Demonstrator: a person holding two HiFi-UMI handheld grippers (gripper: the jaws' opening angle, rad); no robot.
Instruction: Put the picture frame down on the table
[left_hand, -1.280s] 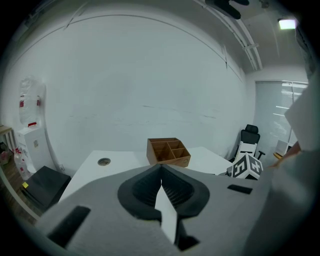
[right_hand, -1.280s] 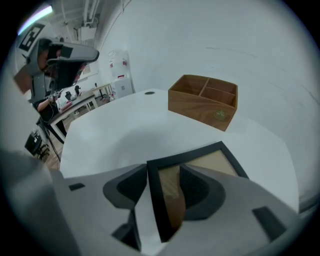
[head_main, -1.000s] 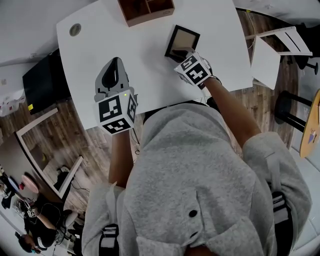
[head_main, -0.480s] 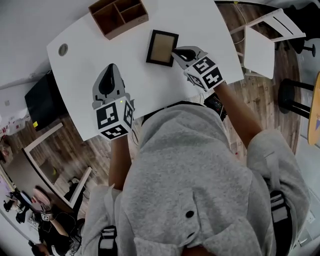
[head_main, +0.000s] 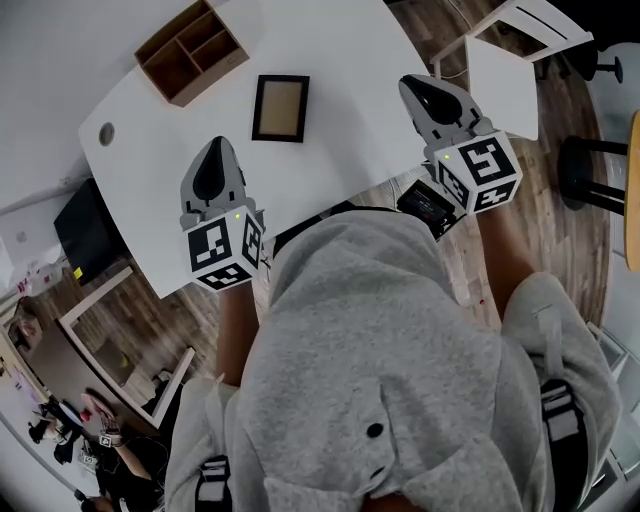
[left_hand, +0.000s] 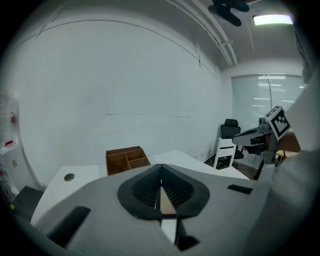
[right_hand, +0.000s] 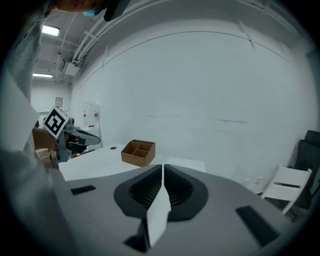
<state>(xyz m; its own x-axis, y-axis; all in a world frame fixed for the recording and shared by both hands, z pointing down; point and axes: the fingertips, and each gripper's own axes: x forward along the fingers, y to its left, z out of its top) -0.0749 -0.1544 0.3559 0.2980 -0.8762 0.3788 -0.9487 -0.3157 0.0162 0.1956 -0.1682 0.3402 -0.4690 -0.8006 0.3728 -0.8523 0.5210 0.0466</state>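
Observation:
The picture frame (head_main: 280, 108), black-edged with a tan middle, lies flat on the white table (head_main: 340, 60), and neither gripper touches it. My right gripper (head_main: 418, 88) hovers over the table's right edge, well to the right of the frame, jaws shut and empty (right_hand: 163, 170). On the near left, my left gripper (head_main: 213, 155) hangs over the table, below and left of the frame. Its jaws are shut with nothing in them (left_hand: 161, 170).
A wooden compartment box (head_main: 192, 52) stands at the table's far left, beyond the frame; it also shows in both gripper views (left_hand: 127, 159) (right_hand: 138, 152). A round cable hole (head_main: 105, 133) is near the left edge. A white chair (head_main: 500, 70) stands right of the table.
The right gripper has left the frame's edge and drawn back to the right and toward me. The frame now lies alone on the table. The left gripper has hardly moved.

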